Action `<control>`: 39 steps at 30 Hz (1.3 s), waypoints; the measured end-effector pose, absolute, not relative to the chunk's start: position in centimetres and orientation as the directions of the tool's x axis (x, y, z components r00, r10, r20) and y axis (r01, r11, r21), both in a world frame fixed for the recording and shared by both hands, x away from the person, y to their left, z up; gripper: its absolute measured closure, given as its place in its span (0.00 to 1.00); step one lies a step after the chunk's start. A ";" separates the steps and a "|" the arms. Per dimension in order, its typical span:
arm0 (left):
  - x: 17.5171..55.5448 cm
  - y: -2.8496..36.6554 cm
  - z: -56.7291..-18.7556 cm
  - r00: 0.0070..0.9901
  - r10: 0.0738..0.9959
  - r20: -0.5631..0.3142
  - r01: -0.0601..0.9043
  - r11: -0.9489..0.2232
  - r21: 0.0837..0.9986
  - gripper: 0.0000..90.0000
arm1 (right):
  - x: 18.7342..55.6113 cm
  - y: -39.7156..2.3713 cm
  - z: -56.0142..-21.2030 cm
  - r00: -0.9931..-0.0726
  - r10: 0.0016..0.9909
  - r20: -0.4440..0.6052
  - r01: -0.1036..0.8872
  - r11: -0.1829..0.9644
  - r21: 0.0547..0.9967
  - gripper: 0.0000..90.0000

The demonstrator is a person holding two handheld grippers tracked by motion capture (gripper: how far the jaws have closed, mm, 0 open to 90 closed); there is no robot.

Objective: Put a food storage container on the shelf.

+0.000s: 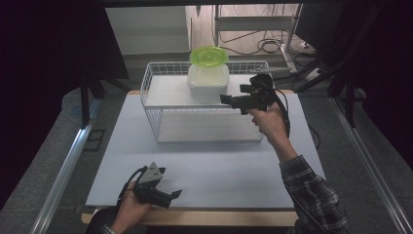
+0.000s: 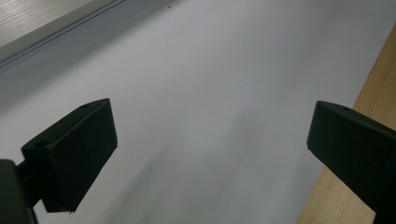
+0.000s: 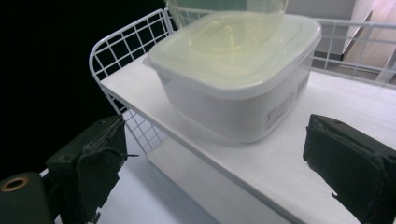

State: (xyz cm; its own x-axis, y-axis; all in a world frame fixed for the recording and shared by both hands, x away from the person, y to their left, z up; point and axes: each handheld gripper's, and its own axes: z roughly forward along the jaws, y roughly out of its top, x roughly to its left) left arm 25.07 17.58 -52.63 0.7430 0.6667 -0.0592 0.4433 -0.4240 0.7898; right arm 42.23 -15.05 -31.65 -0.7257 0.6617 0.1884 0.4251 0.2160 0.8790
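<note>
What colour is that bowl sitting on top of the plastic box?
The bowl is bright lime green and see-through; the box beneath is milky white. The high view shows it best.

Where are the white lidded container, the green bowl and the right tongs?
white lidded container (image 3: 243, 107), right gripper view, on its front wall
green bowl (image 1: 208, 56), high view, on its inside
right tongs (image 1: 225, 99), high view, midway between the fingertips

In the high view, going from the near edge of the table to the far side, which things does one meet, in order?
Left gripper → white wire rack → right gripper → white lidded container → green bowl on top of that container.
</note>
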 end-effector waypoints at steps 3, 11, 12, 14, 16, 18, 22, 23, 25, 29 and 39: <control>25.1 17.6 -52.6 0.743 0.667 -0.059 0.443 -0.424 0.790 0.02 | 41.8 -15.1 -32.2 -0.731 0.657 0.188 0.423 0.219 0.879 0.07; 25.1 17.6 -52.6 0.744 0.666 -0.058 0.443 -0.426 0.788 0.02 | 40.7 -15.6 -33.7 -0.743 0.639 0.199 0.422 0.216 0.880 0.07; 25.1 17.6 -52.6 0.744 0.666 -0.058 0.444 -0.426 0.788 0.02 | 40.6 -15.6 -33.9 -0.743 0.638 0.199 0.421 0.216 0.881 0.07; 25.1 17.6 -52.7 0.744 0.666 -0.059 0.444 -0.426 0.788 0.02 | 40.3 -15.8 -34.3 -0.743 0.640 0.195 0.420 0.219 0.881 0.07; 25.1 17.6 -52.7 0.744 0.666 -0.058 0.444 -0.427 0.788 0.02 | 40.0 -15.9 -34.8 -0.744 0.639 0.196 0.419 0.218 0.882 0.06; 25.1 17.6 -52.7 0.744 0.666 -0.058 0.444 -0.429 0.787 0.02 | 39.6 -16.1 -35.3 -0.744 0.639 0.196 0.420 0.219 0.881 0.06; 25.1 17.5 -52.7 0.744 0.666 -0.060 0.445 -0.426 0.788 0.02 | 38.9 -16.3 -36.3 -0.746 0.640 0.185 0.415 0.228 0.881 0.05; 25.1 17.5 -52.7 0.744 0.665 -0.059 0.445 -0.428 0.787 0.02 | 38.7 -16.4 -36.6 -0.747 0.640 0.181 0.412 0.232 0.881 0.05; 25.1 17.5 -52.7 0.744 0.665 -0.059 0.445 -0.427 0.787 0.02 | 38.3 -16.6 -37.2 -0.749 0.640 0.171 0.406 0.240 0.882 0.04; 25.1 17.6 -52.7 0.744 0.666 -0.059 0.445 -0.427 0.787 0.02 | 37.5 -16.9 -38.3 -0.746 0.647 0.158 0.403 0.250 0.880 0.04; 25.0 17.5 -52.6 0.745 0.665 -0.058 0.443 -0.429 0.787 0.02 | 36.1 -17.9 -40.9 -0.735 0.665 0.129 0.404 0.278 0.871 0.02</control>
